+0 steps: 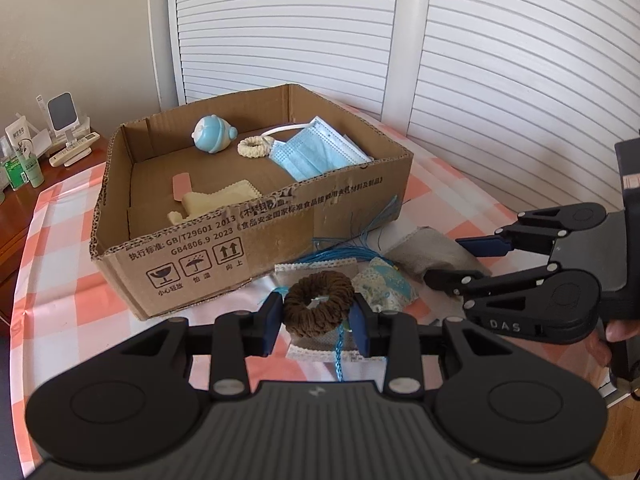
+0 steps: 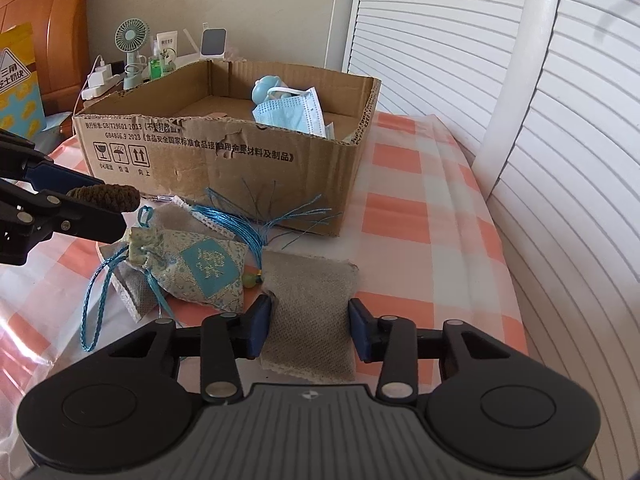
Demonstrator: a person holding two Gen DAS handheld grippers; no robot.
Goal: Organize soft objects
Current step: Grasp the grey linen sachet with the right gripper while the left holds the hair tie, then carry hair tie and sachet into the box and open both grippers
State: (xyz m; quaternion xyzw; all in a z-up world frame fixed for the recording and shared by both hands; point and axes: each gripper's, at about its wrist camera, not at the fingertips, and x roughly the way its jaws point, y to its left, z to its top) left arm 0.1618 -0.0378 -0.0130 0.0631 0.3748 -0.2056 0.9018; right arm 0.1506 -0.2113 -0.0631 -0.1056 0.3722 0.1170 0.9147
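My left gripper [image 1: 318, 320] is shut on a brown knitted scrunchie [image 1: 318, 308], held just above the table in front of the cardboard box [image 1: 256, 236]; it also shows in the right wrist view [image 2: 106, 196]. My right gripper [image 2: 310, 330] is open, its fingers on either side of a grey fabric pouch [image 2: 310, 312] lying on the table. The pouch also shows in the left wrist view [image 1: 436, 252]. A patterned sachet [image 2: 200, 268] with blue cords lies left of the pouch. The box holds a blue face mask [image 1: 316, 152], a cream scrunchie [image 1: 256, 147], a blue toy [image 1: 214, 134] and a cream cloth [image 1: 216, 202].
The checked pink and white tablecloth [image 2: 404, 216] covers the table. Another grey pouch with lace edge [image 1: 320, 350] lies under the left gripper. A side table with a fan [image 2: 132, 52], bottles and a phone stand sits behind the box. White louvred doors [image 2: 460, 40] stand at the right.
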